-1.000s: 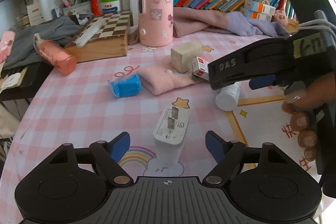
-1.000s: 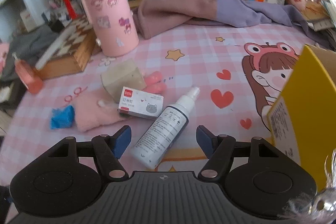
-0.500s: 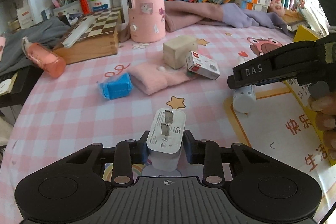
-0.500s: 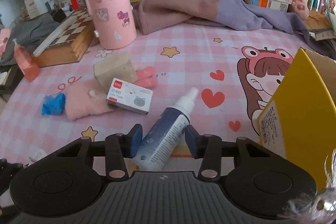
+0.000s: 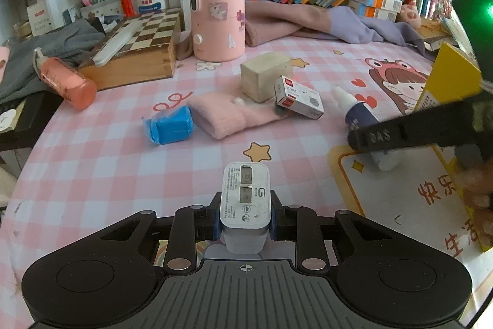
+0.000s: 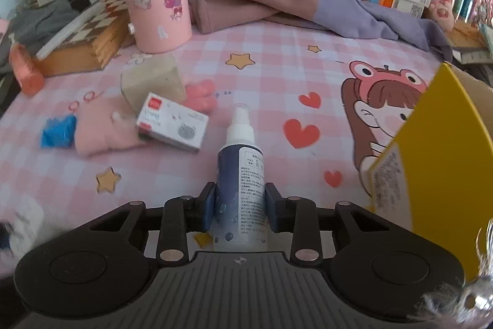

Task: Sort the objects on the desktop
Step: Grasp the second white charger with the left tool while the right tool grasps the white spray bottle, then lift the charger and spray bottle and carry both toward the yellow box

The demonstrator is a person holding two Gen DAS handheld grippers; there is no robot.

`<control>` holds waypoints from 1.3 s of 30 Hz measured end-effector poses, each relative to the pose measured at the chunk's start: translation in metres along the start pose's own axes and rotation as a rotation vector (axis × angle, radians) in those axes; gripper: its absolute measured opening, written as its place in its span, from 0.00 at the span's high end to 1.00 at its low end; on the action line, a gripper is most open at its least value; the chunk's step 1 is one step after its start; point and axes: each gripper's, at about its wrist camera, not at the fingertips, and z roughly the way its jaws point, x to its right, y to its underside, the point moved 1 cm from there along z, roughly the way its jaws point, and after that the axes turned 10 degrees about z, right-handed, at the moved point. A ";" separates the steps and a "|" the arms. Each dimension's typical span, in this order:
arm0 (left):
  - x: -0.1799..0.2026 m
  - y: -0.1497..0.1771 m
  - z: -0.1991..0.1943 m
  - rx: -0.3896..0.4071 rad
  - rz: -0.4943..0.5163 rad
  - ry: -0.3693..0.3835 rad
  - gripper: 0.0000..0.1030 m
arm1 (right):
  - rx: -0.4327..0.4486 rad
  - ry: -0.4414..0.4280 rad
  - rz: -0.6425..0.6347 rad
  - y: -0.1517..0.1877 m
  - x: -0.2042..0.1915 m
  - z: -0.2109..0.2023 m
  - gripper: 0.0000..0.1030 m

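Two grasps: charger point(image 5: 245, 199) prongs up; spray bottle point(image 6: 241, 174) nozzle pointing forward.

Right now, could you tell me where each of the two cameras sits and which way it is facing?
Left wrist: sits behind the left gripper, facing the bookshelf across the pink tablecloth; its fingers clamp the white charger; the right gripper and hand show at right.
Right wrist: sits behind the right gripper, facing the same way; its fingers clamp the spray bottle beside the yellow box.
Shared: pink canister, staple box, spray bottle.
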 end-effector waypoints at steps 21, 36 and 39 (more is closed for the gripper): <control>-0.014 -0.006 -0.042 0.091 -0.029 0.025 0.75 | 0.028 -0.084 0.066 0.009 0.013 -0.042 0.71; -0.022 0.003 -0.115 0.207 -0.079 0.109 0.75 | 0.112 -0.197 0.097 0.026 0.004 -0.133 0.71; -0.022 0.008 -0.127 0.218 -0.088 0.127 0.75 | 0.118 -0.208 0.079 0.035 0.000 -0.147 0.71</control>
